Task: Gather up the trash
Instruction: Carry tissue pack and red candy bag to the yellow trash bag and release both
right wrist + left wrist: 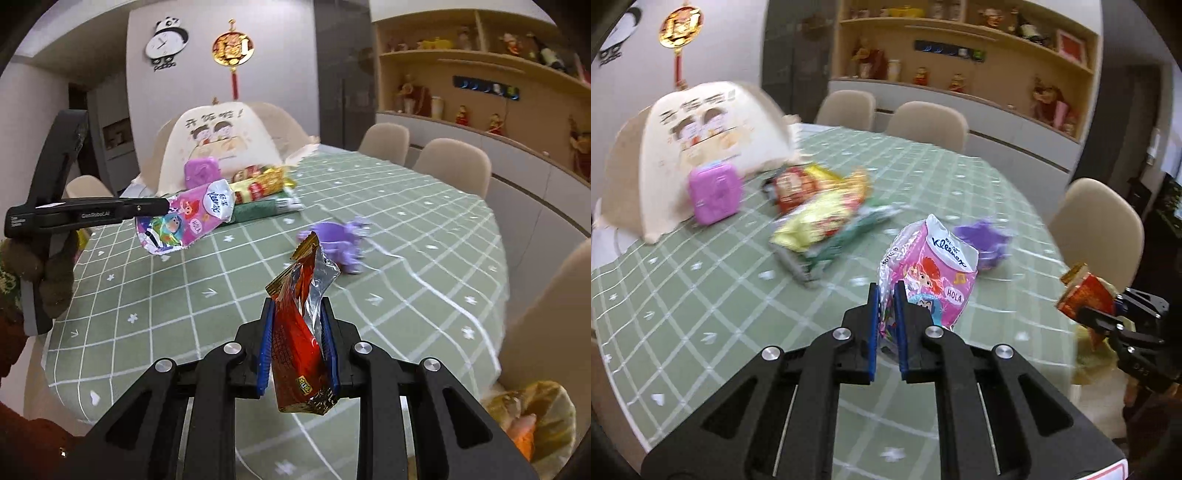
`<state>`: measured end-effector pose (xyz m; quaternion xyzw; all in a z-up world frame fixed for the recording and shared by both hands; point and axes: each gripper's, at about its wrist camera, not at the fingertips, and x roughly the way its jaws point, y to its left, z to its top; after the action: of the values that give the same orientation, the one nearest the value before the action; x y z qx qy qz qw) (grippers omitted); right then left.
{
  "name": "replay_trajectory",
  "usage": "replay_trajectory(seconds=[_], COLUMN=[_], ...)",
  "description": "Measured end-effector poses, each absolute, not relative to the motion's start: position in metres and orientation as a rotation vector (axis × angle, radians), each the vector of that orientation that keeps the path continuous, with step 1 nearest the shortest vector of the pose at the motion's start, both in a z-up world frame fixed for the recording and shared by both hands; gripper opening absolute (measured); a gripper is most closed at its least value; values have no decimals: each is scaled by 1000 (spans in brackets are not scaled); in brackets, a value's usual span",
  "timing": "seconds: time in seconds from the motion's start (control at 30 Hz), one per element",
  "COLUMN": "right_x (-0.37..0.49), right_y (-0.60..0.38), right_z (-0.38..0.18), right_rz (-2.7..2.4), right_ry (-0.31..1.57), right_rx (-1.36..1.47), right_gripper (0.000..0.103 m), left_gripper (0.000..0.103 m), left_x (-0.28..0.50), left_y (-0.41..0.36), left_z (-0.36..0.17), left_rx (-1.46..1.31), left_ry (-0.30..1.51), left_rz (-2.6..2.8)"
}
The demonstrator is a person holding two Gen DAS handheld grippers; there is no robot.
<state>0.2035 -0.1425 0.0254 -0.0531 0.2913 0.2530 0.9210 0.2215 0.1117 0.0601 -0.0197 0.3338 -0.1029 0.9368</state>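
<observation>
Both hands already carry trash, so the coming move turns on where it goes — prob. the yellowish bag [532,417] low at the bench's near edge, on the right hand's side, so the right is nearer.

Left gripper [886,317]: jaws clenched tight on the pink printed Kleenex tissue packet [932,273], pinched by its crinkled end; rest of packet sticks forward and up, clear of the green checked bench [713,295].

Right gripper [299,343]: jaws partly closed, grasping the red-and-gold foil snack wrapper [299,332], long axis running along the fingers, torn silver top pointing away.

Left on the bench, well apart from both: a blurred pile of yellow, red and green snack packets [820,218] by the pink square case [714,197], plus a purple plastic toy [340,240] — that one lies closer to the right.
</observation>
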Motion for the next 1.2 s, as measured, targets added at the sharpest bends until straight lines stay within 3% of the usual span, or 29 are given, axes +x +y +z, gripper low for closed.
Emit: replay_trajectory(seconds=[0.4, 0.8, 1.2], right_x=[159, 118, 128], right_y=[-277, -391, -446], right_z=[32, 9, -22], right_rz=[257, 46, -15], right_ry=[548, 550, 588], right_rx=[-13, 82, 162], right_gripper=[23, 23, 23], left_gripper=[8, 8, 8], left_x=[225, 230, 249], left_y=[-39, -201, -279], left_z=[60, 12, -36], left_rx=[24, 105, 116], left_ry=[702, 821, 927], left_rz=[-508, -743, -803])
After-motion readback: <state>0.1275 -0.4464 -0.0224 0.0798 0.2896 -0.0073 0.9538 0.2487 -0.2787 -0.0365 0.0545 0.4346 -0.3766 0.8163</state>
